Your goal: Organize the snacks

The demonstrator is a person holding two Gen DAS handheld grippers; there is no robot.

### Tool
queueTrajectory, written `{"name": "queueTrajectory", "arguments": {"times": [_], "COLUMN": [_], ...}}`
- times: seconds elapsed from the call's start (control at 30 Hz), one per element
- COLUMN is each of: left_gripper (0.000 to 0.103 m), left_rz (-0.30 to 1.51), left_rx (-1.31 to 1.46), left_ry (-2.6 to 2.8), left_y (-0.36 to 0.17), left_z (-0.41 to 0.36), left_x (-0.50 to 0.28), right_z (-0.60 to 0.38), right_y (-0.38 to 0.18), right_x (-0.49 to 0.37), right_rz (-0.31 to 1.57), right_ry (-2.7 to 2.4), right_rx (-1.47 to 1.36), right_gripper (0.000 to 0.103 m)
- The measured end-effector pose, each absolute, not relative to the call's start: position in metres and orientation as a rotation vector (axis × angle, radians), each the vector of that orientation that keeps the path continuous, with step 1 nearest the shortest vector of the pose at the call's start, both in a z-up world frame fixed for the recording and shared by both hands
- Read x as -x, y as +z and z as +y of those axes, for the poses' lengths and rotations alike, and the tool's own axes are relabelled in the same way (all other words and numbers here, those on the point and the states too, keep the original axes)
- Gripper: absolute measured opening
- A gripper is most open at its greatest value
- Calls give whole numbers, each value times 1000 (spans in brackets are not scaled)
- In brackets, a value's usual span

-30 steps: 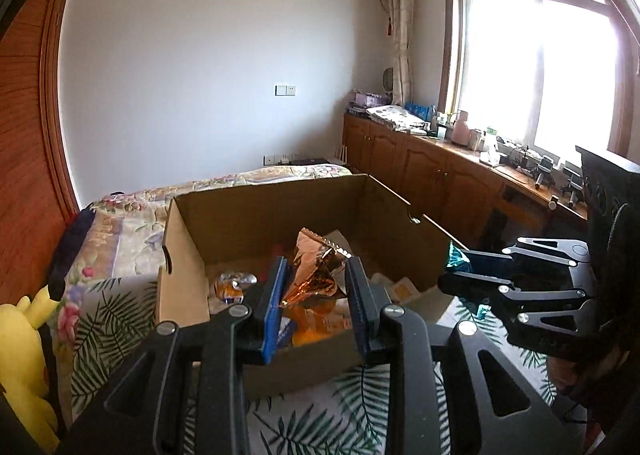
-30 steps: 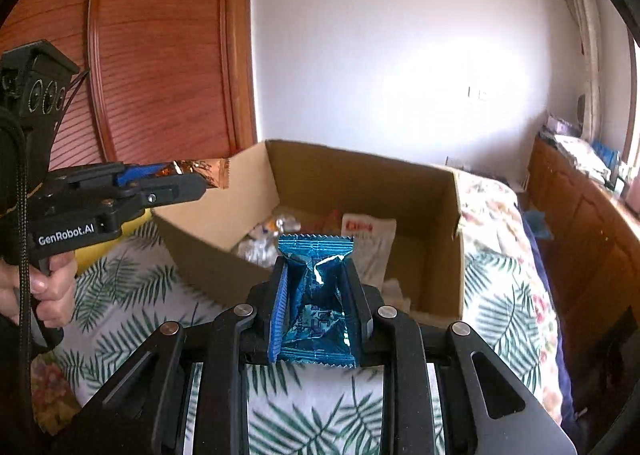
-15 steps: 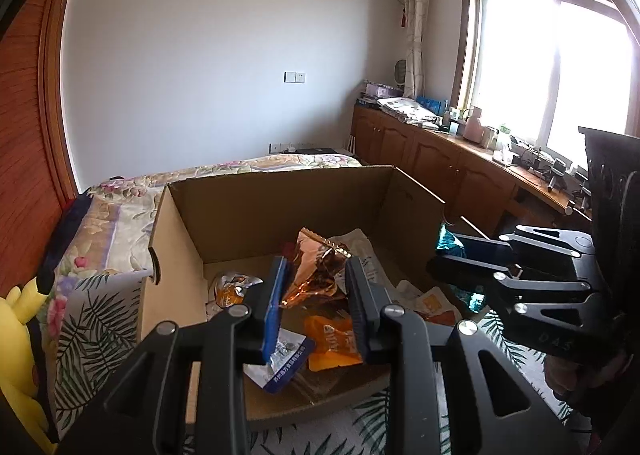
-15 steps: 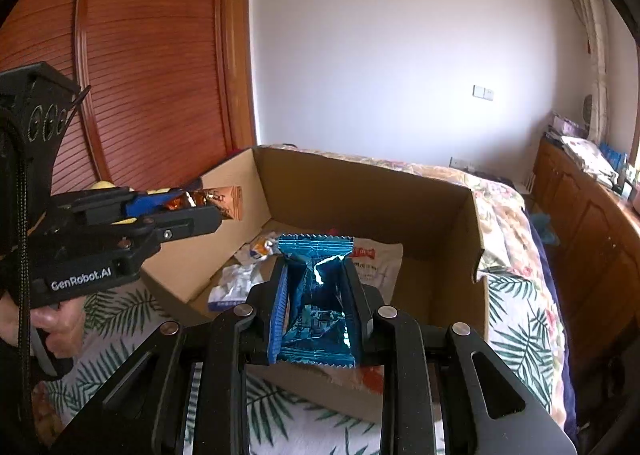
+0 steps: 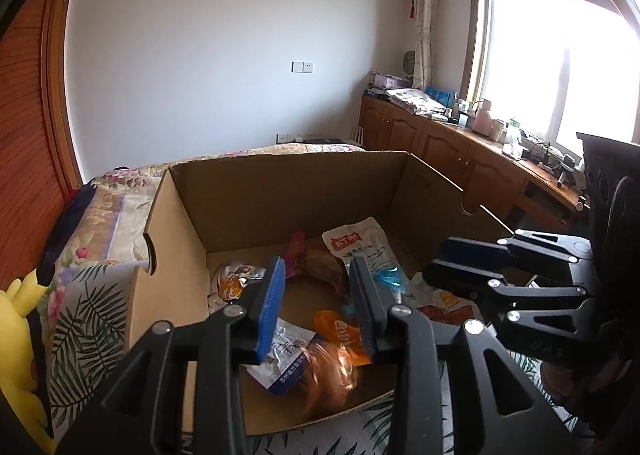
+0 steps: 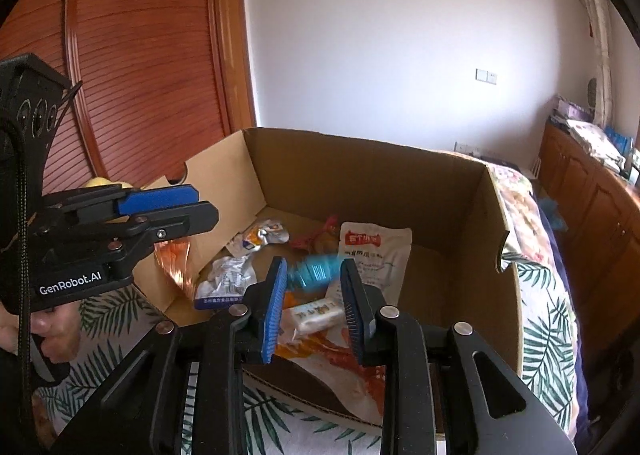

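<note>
An open cardboard box [image 5: 288, 195] [image 6: 372, 171] on the bed holds several snack packets. My left gripper [image 5: 318, 309] is open over the box's near left part. A copper-orange packet [image 5: 328, 375] falls blurred below it; it also shows in the right wrist view [image 6: 174, 263]. My right gripper [image 6: 312, 309] is open over the box's near right part. A blue packet [image 6: 314, 273] falls blurred between its fingers; it also shows in the left wrist view [image 5: 390, 279]. A large white packet with a red label [image 6: 374, 251] lies in the box.
The box stands on a leaf-patterned bedspread [image 6: 548, 339]. A yellow plush toy [image 5: 18, 339] lies at the left. A wooden wardrobe [image 6: 140, 55] stands to the left, and wooden cabinets [image 5: 448, 151] under the window to the right.
Both grippers moved forward over the box and opened. The orange packet dropped from the left one and the blue packet from the right one; both are falling into the box.
</note>
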State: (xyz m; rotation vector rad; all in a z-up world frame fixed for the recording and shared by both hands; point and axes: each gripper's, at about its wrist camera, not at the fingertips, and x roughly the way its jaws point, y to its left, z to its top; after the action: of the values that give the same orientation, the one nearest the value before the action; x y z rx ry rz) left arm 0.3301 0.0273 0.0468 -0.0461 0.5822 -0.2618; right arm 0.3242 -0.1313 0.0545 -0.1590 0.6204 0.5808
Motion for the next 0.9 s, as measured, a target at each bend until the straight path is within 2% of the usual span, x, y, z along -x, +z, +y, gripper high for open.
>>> {"name": "queueTrajectory", "arguments": {"times": [0.1, 0.13, 0.9], "left_gripper": [50, 51, 55], "left_rz": [579, 575, 473], "left_rx": [34, 32, -27], "left_ry": [-248, -241, -176], "left_y": [49, 51, 112], "left_z": [25, 25, 19], "left_x": [-326, -323, -199], "right_z": [-134, -135, -167], "right_y": [59, 61, 110], "right_x": [-321, -319, -219], "right_rz": [615, 610, 511], "right_ry": [572, 571, 544], "right_rx": [153, 151, 95], "right_gripper": [30, 30, 35]}}
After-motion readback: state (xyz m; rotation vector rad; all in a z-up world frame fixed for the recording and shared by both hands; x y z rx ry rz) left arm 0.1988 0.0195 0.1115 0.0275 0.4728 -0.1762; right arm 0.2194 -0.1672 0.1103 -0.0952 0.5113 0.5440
